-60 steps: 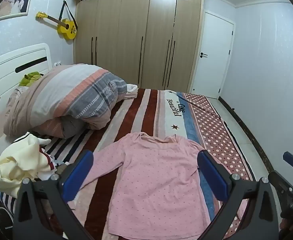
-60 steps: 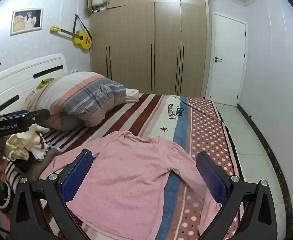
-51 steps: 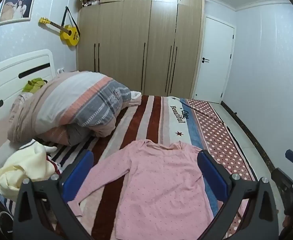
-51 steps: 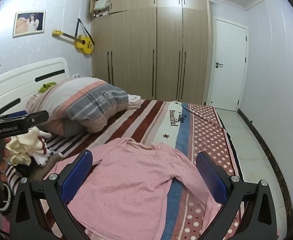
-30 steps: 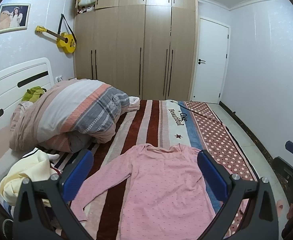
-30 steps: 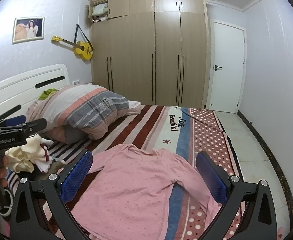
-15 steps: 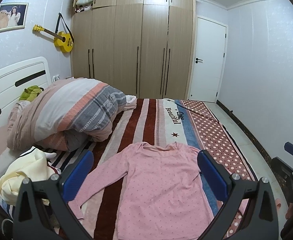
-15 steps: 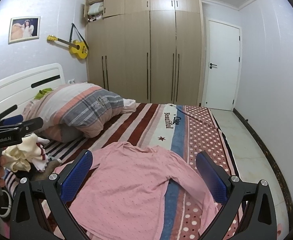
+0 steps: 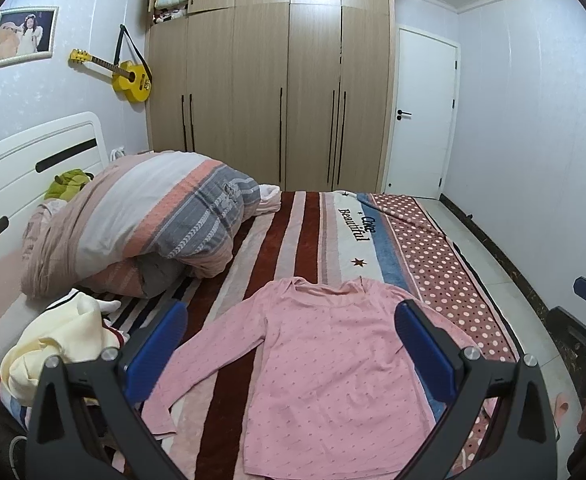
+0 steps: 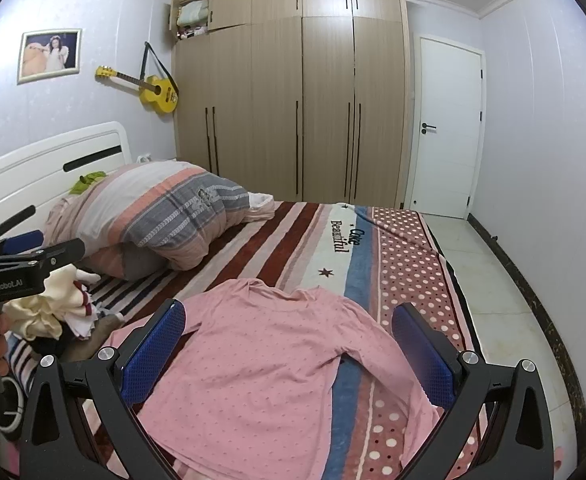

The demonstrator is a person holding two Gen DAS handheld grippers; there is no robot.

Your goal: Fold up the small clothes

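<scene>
A pink long-sleeved shirt (image 9: pixel 325 364) lies flat and spread out on the striped bedspread (image 9: pixel 309 224), collar away from me, sleeves out to both sides. It also shows in the right wrist view (image 10: pixel 269 360). My left gripper (image 9: pixel 289 328) is open and empty, held above the shirt's near part. My right gripper (image 10: pixel 289 328) is open and empty, also above the shirt. The left gripper's body (image 10: pixel 13 276) shows at the left edge of the right wrist view.
A heap of cream and other clothes (image 9: pixel 53 340) lies at the bed's left near corner. A rolled striped duvet (image 9: pixel 141 216) fills the bed's far left by the white headboard (image 9: pixel 33 160). A wardrobe (image 9: pixel 277 88), door (image 9: pixel 421 116) and tiled floor (image 9: pixel 493 272) lie beyond.
Both grippers have drawn back and risen a little, so the shirt sits lower and smaller in view. The shirt has not moved. Both grippers stay open.
</scene>
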